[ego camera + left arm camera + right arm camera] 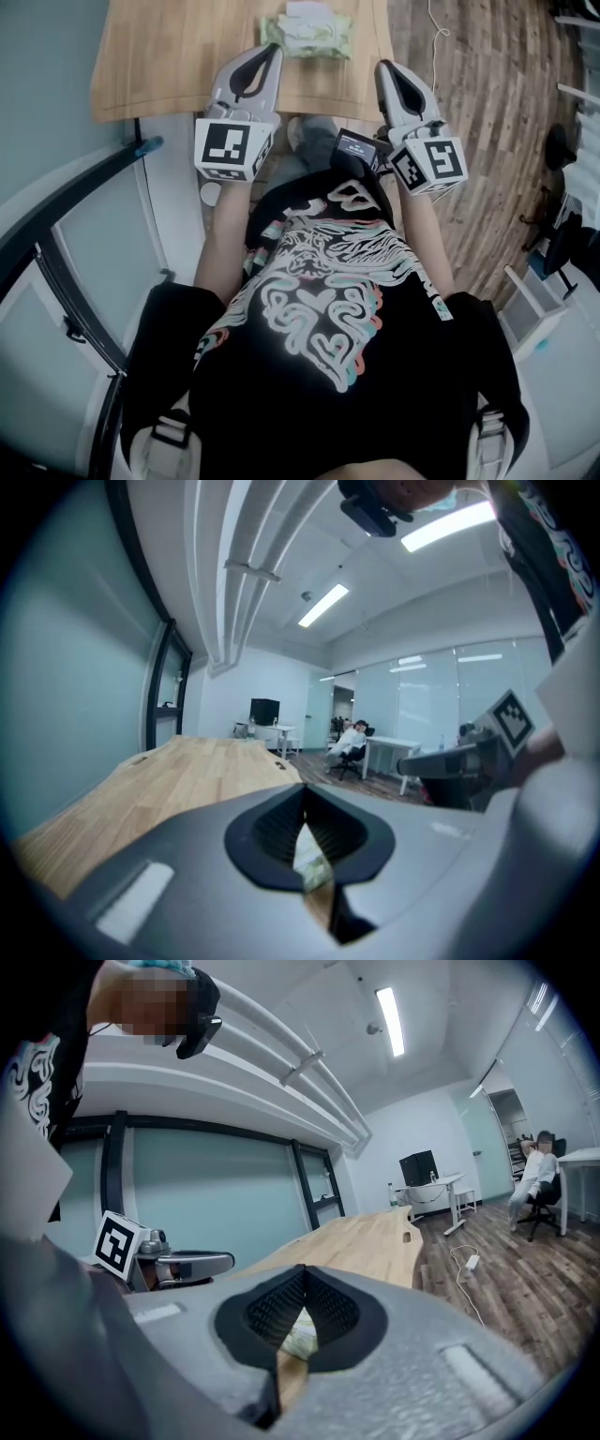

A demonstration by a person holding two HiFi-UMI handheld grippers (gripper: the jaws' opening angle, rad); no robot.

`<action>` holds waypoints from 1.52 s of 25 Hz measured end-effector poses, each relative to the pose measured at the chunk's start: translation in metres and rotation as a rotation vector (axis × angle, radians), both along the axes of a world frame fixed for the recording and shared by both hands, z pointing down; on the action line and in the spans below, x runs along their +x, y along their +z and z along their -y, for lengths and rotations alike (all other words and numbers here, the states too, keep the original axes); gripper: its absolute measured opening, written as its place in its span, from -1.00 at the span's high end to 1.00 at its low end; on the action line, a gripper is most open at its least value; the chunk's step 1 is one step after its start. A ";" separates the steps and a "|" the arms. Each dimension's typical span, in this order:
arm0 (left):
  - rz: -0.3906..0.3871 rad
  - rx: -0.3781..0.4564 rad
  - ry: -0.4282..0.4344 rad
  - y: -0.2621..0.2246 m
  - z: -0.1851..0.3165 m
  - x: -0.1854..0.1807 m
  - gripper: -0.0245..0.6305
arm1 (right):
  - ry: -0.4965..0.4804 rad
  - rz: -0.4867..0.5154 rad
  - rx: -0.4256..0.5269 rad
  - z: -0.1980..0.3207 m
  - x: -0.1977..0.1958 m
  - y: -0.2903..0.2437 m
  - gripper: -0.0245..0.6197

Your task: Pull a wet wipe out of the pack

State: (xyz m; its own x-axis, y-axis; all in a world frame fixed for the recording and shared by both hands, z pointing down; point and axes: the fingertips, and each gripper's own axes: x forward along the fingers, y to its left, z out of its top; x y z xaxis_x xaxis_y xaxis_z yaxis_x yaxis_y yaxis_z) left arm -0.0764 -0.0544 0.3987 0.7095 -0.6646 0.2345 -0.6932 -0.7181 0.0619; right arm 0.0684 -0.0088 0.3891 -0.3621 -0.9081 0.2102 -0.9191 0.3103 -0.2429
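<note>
The green wet wipe pack [306, 31] lies on the wooden table [169, 56] near its front edge, with a white wipe or flap on top. My left gripper [273, 51] is shut and empty, its tip just left of the pack's near corner. My right gripper [383, 67] is also shut and empty, a little to the right of the pack and nearer to me. In the left gripper view only a sliver of the pack [315, 871] shows through the hole behind the closed jaws of the left gripper [305, 786]. The right gripper view shows the same between the closed jaws of the right gripper [303, 1267], a sliver of the pack [300, 1341].
The table's front edge runs just under both grippers. A glass wall [66, 281] stands on the left and a wood floor [487, 112] with a white cable [437, 28] on the right. A seated person [352, 741] and desks are far across the room.
</note>
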 end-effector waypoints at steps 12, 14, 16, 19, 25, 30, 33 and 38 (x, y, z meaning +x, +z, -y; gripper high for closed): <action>0.019 -0.044 0.098 0.020 0.013 0.028 0.95 | -0.012 0.009 -0.059 0.019 -0.002 0.022 0.93; 0.020 -0.056 0.108 0.023 0.013 0.032 0.95 | -0.019 0.013 -0.071 0.022 -0.002 0.026 0.93; 0.026 -0.062 0.116 0.026 0.014 0.036 0.95 | -0.023 0.016 -0.081 0.025 -0.003 0.030 0.93; 0.037 -0.071 0.132 0.032 0.016 0.044 0.95 | -0.019 0.023 -0.089 0.029 -0.001 0.035 0.93; 0.087 -0.113 0.142 0.050 0.020 0.057 0.95 | -0.021 0.028 -0.108 0.036 0.003 0.047 0.93; 0.133 -0.169 0.129 0.073 0.032 0.061 0.95 | -0.033 0.034 -0.131 0.042 0.000 0.055 0.93; 0.169 -0.207 0.120 0.089 0.038 0.058 0.92 | -0.055 0.038 -0.144 0.046 -0.006 0.063 0.93; 0.196 -0.277 0.140 0.106 0.044 0.054 0.83 | -0.116 0.009 -0.164 0.057 -0.022 0.072 0.93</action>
State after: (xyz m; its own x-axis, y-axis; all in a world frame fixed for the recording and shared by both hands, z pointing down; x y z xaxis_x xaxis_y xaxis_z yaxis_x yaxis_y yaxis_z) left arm -0.0228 -0.0987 0.5050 0.7127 -0.4564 0.5327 -0.6074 -0.7814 0.1432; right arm 0.0461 -0.0661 0.4610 -0.4649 -0.8139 0.3484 -0.8771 0.3698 -0.3066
